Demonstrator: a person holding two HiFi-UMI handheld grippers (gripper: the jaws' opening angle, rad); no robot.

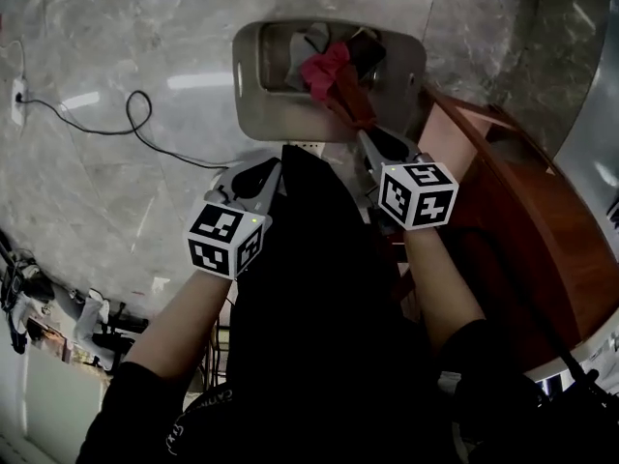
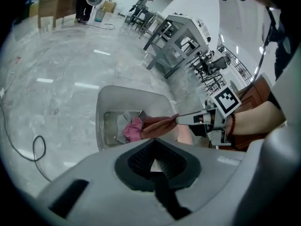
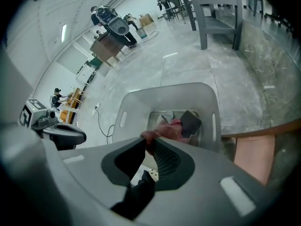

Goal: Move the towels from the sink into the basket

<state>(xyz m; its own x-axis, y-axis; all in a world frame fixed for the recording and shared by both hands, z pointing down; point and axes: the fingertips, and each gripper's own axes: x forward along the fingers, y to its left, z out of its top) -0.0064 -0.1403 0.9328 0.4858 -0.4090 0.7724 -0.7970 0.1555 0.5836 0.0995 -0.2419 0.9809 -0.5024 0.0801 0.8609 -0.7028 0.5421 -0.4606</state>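
A grey plastic basket (image 1: pixel 253 104) stands on the marble floor below both grippers. My right gripper (image 1: pixel 366 135) is shut on a dark red towel (image 1: pixel 348 100) that stretches from its jaws down into the basket, beside a bright pink towel (image 1: pixel 324 66). In the right gripper view the towel's corner (image 3: pixel 149 136) is pinched between the pads over the basket (image 3: pixel 141 98). My left gripper (image 1: pixel 274 170) hovers left of the right one, short of the basket's near rim, shut with nothing in it. The left gripper view shows the right gripper (image 2: pixel 181 119) holding the red towel (image 2: pixel 157 125). No sink is in view.
A grey cloth and a dark item (image 3: pixel 190 121) also lie in the basket. A reddish-brown wooden cabinet (image 1: pixel 522 211) stands close on the right. A black cable (image 1: pixel 135 114) runs over the floor to a socket (image 1: pixel 17 90) at the left. Tables and chairs (image 2: pixel 174 32) stand farther off.
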